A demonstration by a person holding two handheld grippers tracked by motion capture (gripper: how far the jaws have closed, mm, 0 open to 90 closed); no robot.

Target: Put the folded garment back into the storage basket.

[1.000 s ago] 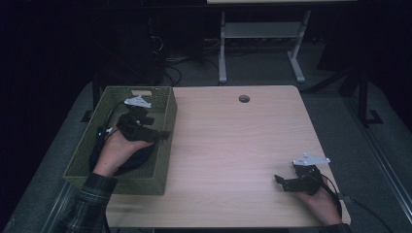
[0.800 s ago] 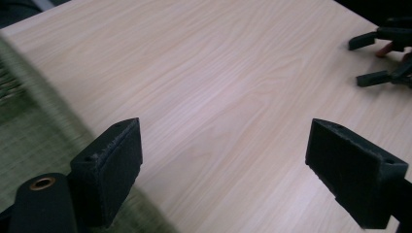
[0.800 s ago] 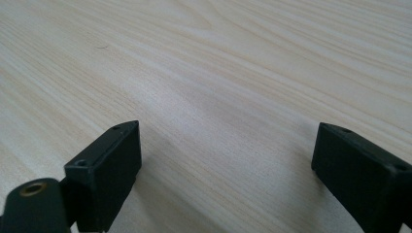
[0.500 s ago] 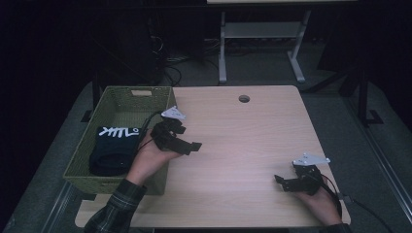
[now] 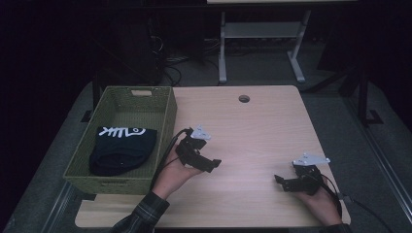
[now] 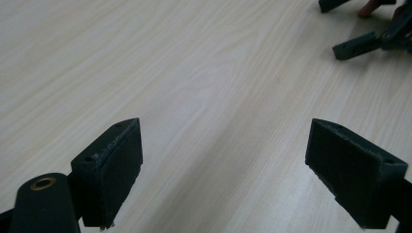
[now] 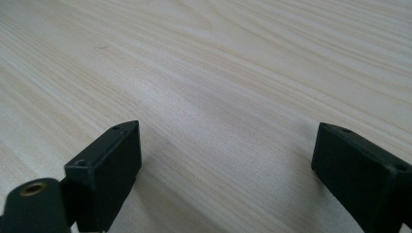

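Note:
A dark folded garment (image 5: pixel 122 149) with white lettering lies inside the green woven basket (image 5: pixel 167 114) at the table's left. My left gripper (image 5: pixel 214 164) hovers over the bare wood just right of the basket, open, with nothing between its jaws (image 6: pixel 223 165). My right gripper (image 5: pixel 281 182) rests near the front right of the table, open and empty, pointing left (image 7: pixel 226 170). The right gripper's jaw tips (image 6: pixel 362 43) also appear at the top right of the left gripper view.
The light wooden table (image 5: pixel 262 131) has a round cable hole (image 5: pixel 244 98) near its far edge. A white metal table frame (image 5: pixel 262 34) and cables stand on the dark floor behind.
My left gripper has come out of the basket and moved right over the table, leaving the garment lying in the basket. The right gripper has stayed put.

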